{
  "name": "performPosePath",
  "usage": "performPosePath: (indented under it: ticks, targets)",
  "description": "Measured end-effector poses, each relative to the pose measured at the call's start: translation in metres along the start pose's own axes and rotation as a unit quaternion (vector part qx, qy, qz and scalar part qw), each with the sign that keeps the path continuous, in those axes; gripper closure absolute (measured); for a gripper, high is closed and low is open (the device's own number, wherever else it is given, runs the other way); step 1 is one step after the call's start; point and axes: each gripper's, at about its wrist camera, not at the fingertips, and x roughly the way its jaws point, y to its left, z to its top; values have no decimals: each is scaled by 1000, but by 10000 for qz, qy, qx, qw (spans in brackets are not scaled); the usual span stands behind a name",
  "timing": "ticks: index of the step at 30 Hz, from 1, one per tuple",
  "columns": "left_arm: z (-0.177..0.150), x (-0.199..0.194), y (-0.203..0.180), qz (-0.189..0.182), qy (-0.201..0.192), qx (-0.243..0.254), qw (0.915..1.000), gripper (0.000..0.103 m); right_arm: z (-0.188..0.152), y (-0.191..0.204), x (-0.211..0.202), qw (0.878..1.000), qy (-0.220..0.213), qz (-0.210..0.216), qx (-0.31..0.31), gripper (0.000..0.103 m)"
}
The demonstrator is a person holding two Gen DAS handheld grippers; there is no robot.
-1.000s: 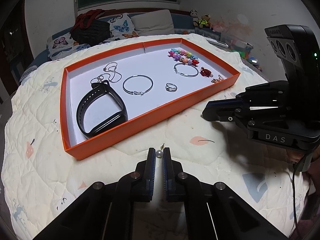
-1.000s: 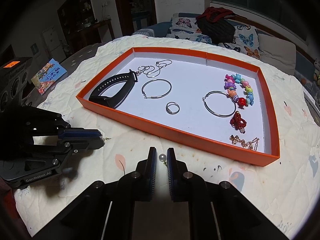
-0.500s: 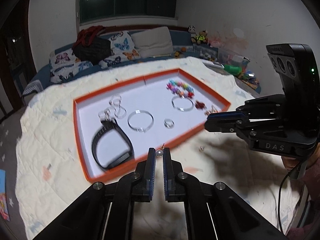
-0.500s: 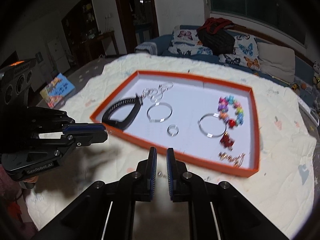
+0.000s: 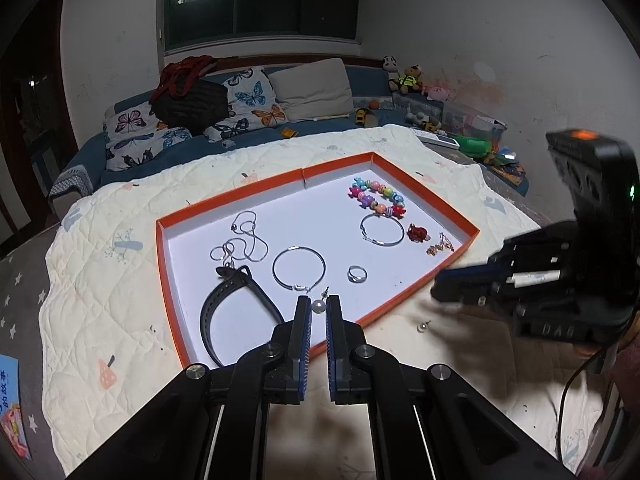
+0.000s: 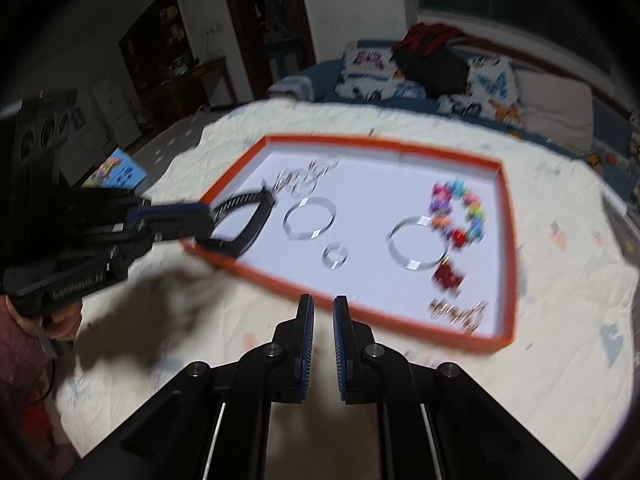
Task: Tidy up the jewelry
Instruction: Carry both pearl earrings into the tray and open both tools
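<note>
My left gripper (image 5: 318,300) is shut on a pearl stud earring (image 5: 318,306), held above the near edge of the orange tray (image 5: 404,298). A second pearl stud (image 5: 422,327) lies on the quilt just outside the tray. The right gripper (image 5: 436,290) hovers close above and to the right of it. In the blurred right wrist view the right gripper (image 6: 323,304) is shut with nothing between its fingers, and the left gripper (image 6: 206,222) reaches over the tray's left corner. The tray holds a black watch band (image 5: 256,292), a silver chain (image 5: 244,240), two hoops, a ring (image 5: 357,273) and a beaded bracelet (image 5: 376,198).
A cream quilt (image 5: 120,280) covers the surface under the tray. A red charm (image 5: 418,233) and a gold piece (image 5: 440,246) lie at the tray's right corner. Behind are a sofa with butterfly cushions (image 5: 248,100) and toys. A person's hand (image 6: 60,320) grips the left gripper.
My left gripper has risen and carried its pearl stud over the tray's near edge. The right gripper no longer holds the pearl it had; a pearl stud now lies on the quilt.
</note>
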Motion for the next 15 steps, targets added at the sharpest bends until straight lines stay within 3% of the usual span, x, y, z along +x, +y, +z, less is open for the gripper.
performPosePath:
  ticks: [7, 11, 15]
  targets:
    - [-6, -1, 0, -17, 26, -49, 10000, 96, -7, 4, 11, 9991, 275, 218, -243, 90]
    - [-9, 2, -1, -46, 88, -73, 9999, 96, -9, 3, 18, 9987, 377, 155, -302, 72]
    - [-10, 7, 0, -48, 149, -85, 9998, 96, -13, 4, 20, 9986, 423, 138, -301, 69]
